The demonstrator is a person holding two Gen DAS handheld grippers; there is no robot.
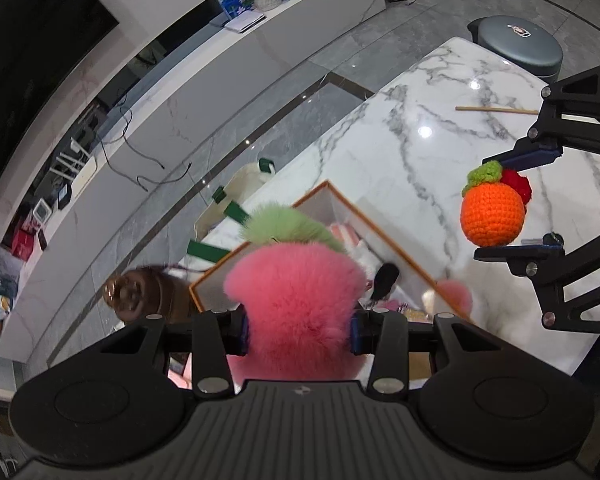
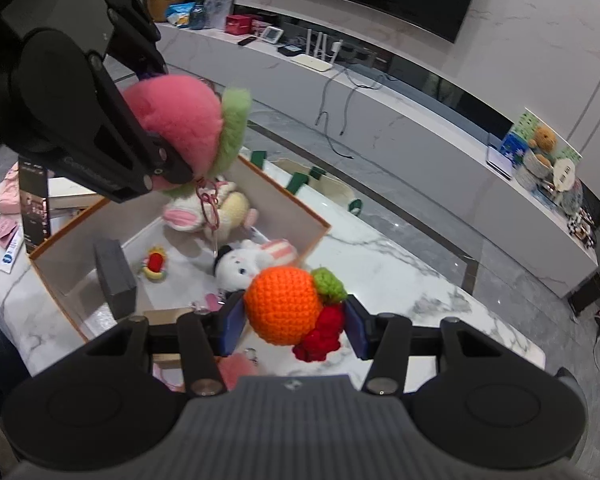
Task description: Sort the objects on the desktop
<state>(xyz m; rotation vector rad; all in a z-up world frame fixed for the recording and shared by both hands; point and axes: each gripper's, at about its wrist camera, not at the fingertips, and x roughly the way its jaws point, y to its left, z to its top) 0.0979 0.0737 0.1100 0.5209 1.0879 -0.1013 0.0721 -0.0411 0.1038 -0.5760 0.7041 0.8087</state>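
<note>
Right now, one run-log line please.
left gripper: grips fluffy pink pom-pom | right gripper: grips crocheted orange fruit | both above open box

A white marble table [image 2: 380, 256] with grey veins carries everything. An open box [image 2: 300, 212] with orange-edged walls stands on it near the edge facing the long white cabinet. A single wooden chopstick [image 1: 496, 109] lies on the bare marble toward the far end, well apart from the box. Beyond the box, at the table's opposite end, lie a pink plush item [image 2: 8, 196], a small tube [image 2: 10, 256] and a flat pink packet [image 2: 2, 232].
</note>
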